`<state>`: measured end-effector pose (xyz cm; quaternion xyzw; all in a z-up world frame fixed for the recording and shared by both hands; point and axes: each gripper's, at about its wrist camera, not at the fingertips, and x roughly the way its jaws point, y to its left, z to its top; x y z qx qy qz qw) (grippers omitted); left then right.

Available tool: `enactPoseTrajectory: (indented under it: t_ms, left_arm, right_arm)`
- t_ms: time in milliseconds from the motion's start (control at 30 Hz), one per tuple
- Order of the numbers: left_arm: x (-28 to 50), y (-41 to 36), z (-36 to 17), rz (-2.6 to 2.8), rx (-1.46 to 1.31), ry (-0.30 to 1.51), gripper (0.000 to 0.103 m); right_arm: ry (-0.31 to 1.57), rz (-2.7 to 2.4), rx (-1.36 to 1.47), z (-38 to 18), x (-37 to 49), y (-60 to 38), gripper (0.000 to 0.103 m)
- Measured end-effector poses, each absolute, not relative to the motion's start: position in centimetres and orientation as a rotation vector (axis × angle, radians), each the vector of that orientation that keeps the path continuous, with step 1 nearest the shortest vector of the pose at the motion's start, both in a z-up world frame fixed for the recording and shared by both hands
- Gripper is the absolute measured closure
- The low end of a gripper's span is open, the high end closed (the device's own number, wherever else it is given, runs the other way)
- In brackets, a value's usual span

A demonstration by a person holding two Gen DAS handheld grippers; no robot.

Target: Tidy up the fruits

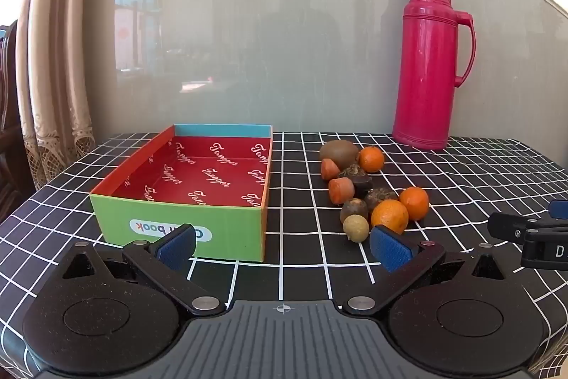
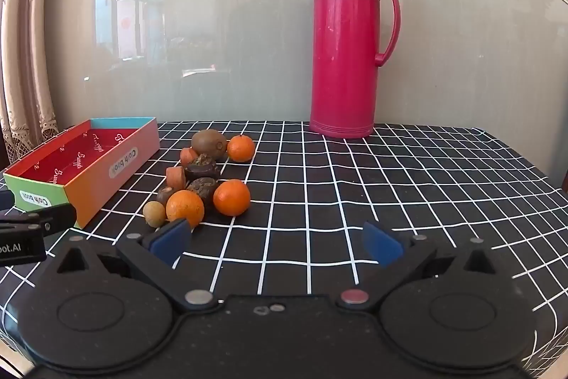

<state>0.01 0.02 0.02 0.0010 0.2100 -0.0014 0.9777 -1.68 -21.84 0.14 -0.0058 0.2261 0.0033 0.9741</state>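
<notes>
Both my left claw (image 1: 284, 247) and right claw (image 2: 277, 242) gape wide, holding nothing; fruit pile (image 2: 202, 180) sits just right of the empty cardboard box (image 1: 198, 226), bare bench (image 2: 390, 187) stretching beyond

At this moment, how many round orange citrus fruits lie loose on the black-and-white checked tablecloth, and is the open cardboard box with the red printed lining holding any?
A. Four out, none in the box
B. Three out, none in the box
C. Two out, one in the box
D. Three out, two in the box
B: three round orange citrus fruits sit on the checked tablecloth, while the open cardboard box shows only its bare red lining.
</notes>
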Motion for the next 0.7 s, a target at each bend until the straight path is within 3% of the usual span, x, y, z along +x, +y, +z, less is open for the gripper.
enactPoseTrajectory:
  t_ms: [700]
  left_arm:
    - [0.06, 0.10, -0.01, -0.004, 0.007, 0.417, 0.000]
  right_arm:
    - [0.457, 0.007, -0.013, 0.14, -1.72, -21.80, 0.000]
